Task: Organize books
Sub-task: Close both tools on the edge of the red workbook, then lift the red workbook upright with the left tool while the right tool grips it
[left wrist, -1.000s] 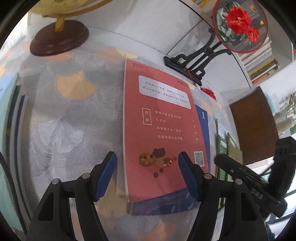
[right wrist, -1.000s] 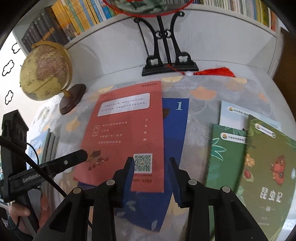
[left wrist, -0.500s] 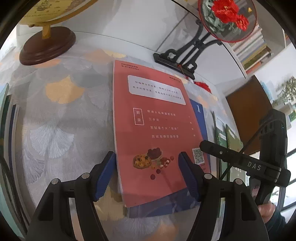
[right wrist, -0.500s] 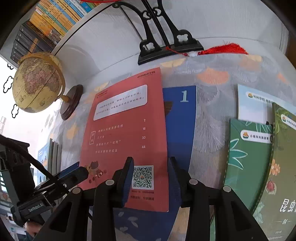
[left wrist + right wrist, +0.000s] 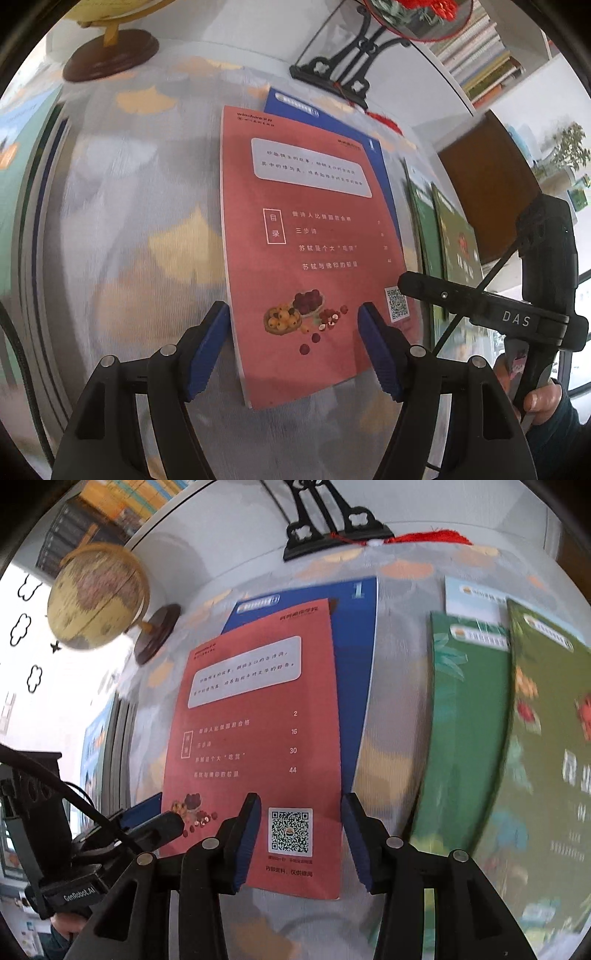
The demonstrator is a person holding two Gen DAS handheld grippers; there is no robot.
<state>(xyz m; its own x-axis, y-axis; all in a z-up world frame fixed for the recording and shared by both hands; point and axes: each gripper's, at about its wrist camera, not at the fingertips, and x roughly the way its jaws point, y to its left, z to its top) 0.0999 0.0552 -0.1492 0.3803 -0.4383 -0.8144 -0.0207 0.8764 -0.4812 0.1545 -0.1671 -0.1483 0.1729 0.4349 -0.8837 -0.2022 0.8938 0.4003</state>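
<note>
A red booklet (image 5: 314,240) with a contents list lies askew on a blue book (image 5: 380,173) on the patterned tablecloth. My left gripper (image 5: 293,347) hangs over its near end, jaws opening; the left pad is at the booklet's left edge and the right pad is over the cover. In the right wrist view my right gripper (image 5: 299,838) straddles the QR-code corner of the red booklet (image 5: 258,738), jaws opening, with no pad pressing that I can see. The blue book (image 5: 354,646) shows above and to the right. A left-gripper fingertip (image 5: 162,821) is at the booklet's near left corner.
Two green books (image 5: 469,720) (image 5: 546,738) and a pale blue one (image 5: 469,594) lie to the right. A globe (image 5: 96,594) and a black ornamental stand (image 5: 332,539) are at the back. More books are stacked at the left (image 5: 22,147). A hand (image 5: 539,398) holds the right gripper.
The red booklet has slid toward me over the blue book, whose top now shows beyond it. The right gripper's jaws are wider apart, and both grippers have shifted.
</note>
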